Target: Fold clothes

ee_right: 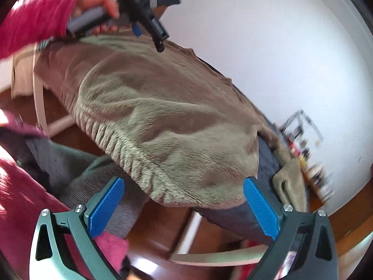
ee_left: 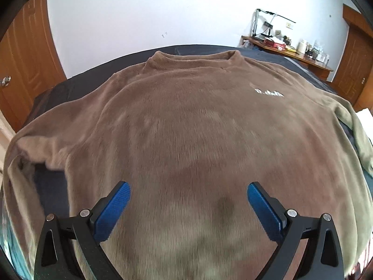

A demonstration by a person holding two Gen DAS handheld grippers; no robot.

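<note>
On the dark-covered table (ee_left: 58, 88) the brown fleece sweater (ee_left: 186, 121) lies flat and face up, collar at the far edge, hem toward us, its long axis running straight away from both of our tools. Going left to right in the left wrist view: the left sleeve (ee_left: 35, 144) bends back at the table's left edge, the body fills the middle, a small white logo (ee_left: 269, 92) sits on the chest to the right, and the right sleeve (ee_left: 356, 126) trails off the right side.

Our left gripper (ee_left: 188, 200) hovers over the lower middle of the body with its jaws spread wide and nothing between the blue pads (ee_left: 112, 210); we judge it to be apart from the fabric, though how high it hangs we cannot tell.

In the right wrist view, that same tool appears top left, held by a hand (ee_right: 98, 7) in a pink sleeve (ee_right: 35, 21). Our right gripper (ee_right: 184, 198) is also wide open and empty, looking in from outside the hem's right corner (ee_right: 209, 186), which droops just beyond its fingertips.

So the right gripper seems nearer a graspable edge, the ribbed hem (ee_right: 112, 137) running leftward from that corner, and the right sleeve cuff (ee_right: 286, 182) just to the right of it. We judge the fold not yet begun; the left tool would need to move sideways to reach any edge or sleeve.
</note>
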